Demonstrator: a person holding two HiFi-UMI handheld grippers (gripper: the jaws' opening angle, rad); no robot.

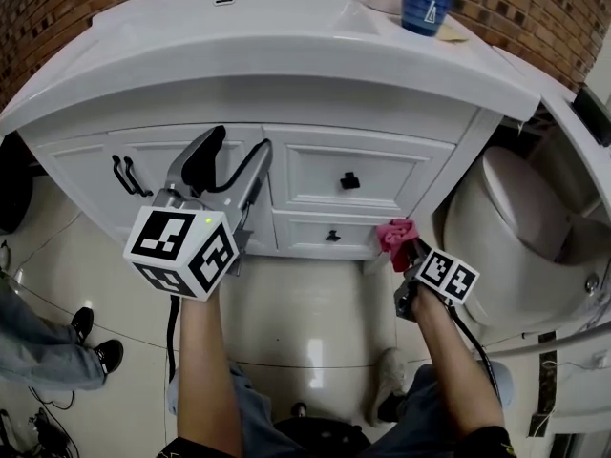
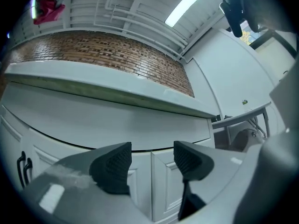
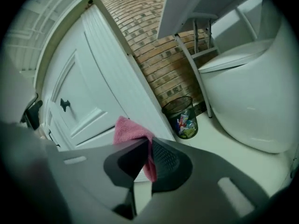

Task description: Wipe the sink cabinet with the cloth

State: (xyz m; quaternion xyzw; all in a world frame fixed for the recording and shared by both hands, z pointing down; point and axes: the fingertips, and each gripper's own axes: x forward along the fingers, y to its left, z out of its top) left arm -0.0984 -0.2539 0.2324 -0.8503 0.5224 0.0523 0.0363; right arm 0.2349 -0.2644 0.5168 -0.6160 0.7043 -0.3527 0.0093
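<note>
At the left, the left gripper [image 1: 234, 156] is held up before the white sink cabinet [image 1: 401, 175], near its left-hand door; its jaws stand well apart with nothing between them, only cabinet front showing through the gap in the left gripper view [image 2: 152, 160]; further right are two drawers with dark knobs; right of these, low down by the cabinet's right corner, the right gripper [image 1: 406, 246] has its jaws closed tight on a pink cloth [image 1: 394, 234], which bunches out past the tips and hangs in a thin fold between them [image 3: 128, 130]; whether it touches the cabinet cannot be told; at the far right stands a white toilet [image 1: 520, 227]. The cloth looks light, soft and floppy; it will likely crumple under pressure, so a firm pinch through its gathered middle, leaving a pad free beyond the tips, should suit wiping.
</note>
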